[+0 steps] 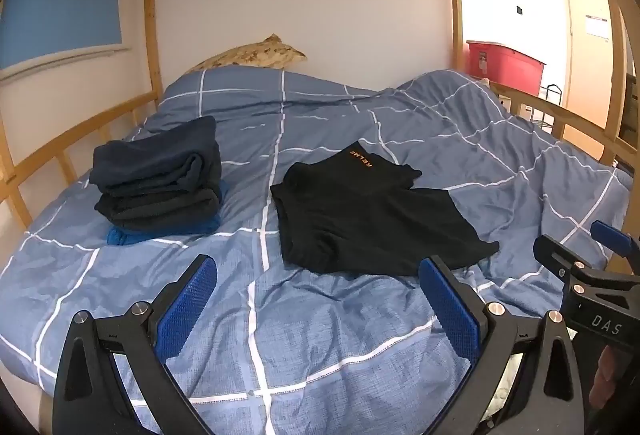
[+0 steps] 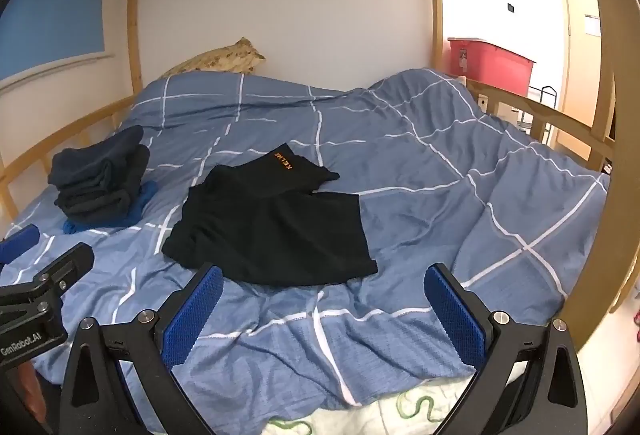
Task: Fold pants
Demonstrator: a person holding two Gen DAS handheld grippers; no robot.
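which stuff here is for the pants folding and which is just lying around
For the job:
- black fabric pants with orange lettering
- left hand-held gripper, open
- right hand-held gripper, open

Just lying about:
- stack of folded dark navy clothes
- tan patterned pillow
- red plastic bin

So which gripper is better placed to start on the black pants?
Right gripper, marginally: the black pants lie straight ahead of its open fingers, but off-centre toward the right for the left gripper, also open.

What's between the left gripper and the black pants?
Only rumpled blue checked duvet. In the left wrist view nothing else lies between the open left gripper and the black pants; the folded stack sits off to the left.
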